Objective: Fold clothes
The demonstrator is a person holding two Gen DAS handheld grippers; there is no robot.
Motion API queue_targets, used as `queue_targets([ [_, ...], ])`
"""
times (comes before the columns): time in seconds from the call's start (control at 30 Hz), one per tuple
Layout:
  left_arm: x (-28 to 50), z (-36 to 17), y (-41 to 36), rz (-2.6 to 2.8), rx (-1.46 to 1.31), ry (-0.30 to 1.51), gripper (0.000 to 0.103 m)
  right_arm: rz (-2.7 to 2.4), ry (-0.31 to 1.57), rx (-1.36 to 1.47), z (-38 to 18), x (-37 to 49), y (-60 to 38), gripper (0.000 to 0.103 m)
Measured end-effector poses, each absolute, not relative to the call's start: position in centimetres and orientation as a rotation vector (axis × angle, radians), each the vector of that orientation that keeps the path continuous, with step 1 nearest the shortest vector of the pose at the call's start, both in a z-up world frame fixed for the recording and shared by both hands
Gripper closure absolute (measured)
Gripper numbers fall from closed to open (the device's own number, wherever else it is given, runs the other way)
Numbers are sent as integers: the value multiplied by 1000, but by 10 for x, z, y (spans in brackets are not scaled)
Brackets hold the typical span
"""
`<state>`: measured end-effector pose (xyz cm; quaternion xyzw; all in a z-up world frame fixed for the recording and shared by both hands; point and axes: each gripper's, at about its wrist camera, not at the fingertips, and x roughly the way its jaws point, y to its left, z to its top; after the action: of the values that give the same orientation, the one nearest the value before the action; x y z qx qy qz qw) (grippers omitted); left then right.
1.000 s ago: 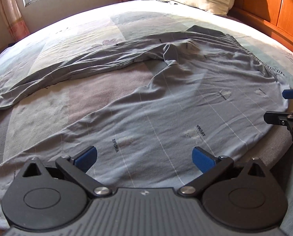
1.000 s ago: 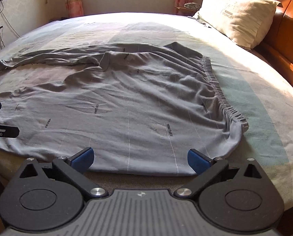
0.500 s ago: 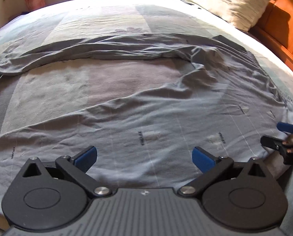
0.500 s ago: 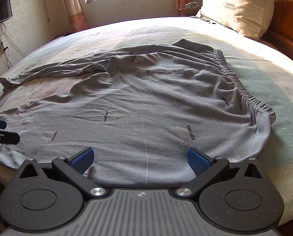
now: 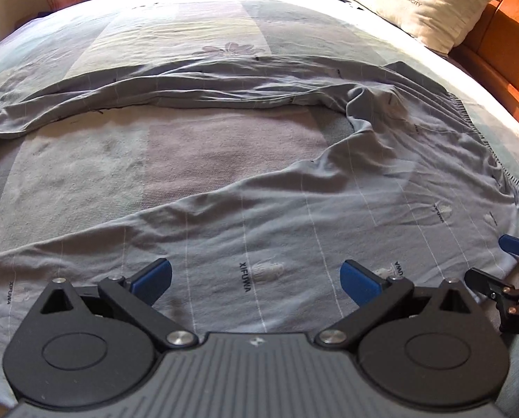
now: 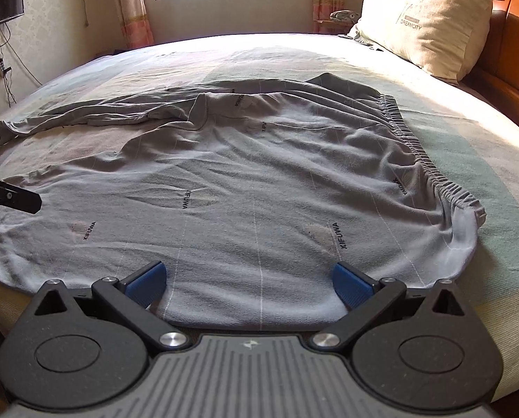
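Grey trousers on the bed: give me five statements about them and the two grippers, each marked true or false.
1. The grey trousers lie spread out on the bed. True.
2. The left gripper is shut on a trouser leg. False: its jaws stand wide open with cloth lying flat between them.
3. The elastic waistband is on the side towards the pillow. True.
4. The right gripper is open at the near edge of the trousers. True.
5. The two legs lie neatly stacked one on the other. False: they lie apart, with bare bedspread between them.
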<state>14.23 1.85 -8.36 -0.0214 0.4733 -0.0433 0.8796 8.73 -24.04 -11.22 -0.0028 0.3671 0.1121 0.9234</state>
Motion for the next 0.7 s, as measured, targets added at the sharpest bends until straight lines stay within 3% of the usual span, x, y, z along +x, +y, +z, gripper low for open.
queue_targets([
  [0.47,128,-95,13,-82,22,995,1,228,748,-1,-111,86,-241,0],
  [0.7,124,-71,0,-127,113,957,1,257,686,107,-85,101,-266,0],
])
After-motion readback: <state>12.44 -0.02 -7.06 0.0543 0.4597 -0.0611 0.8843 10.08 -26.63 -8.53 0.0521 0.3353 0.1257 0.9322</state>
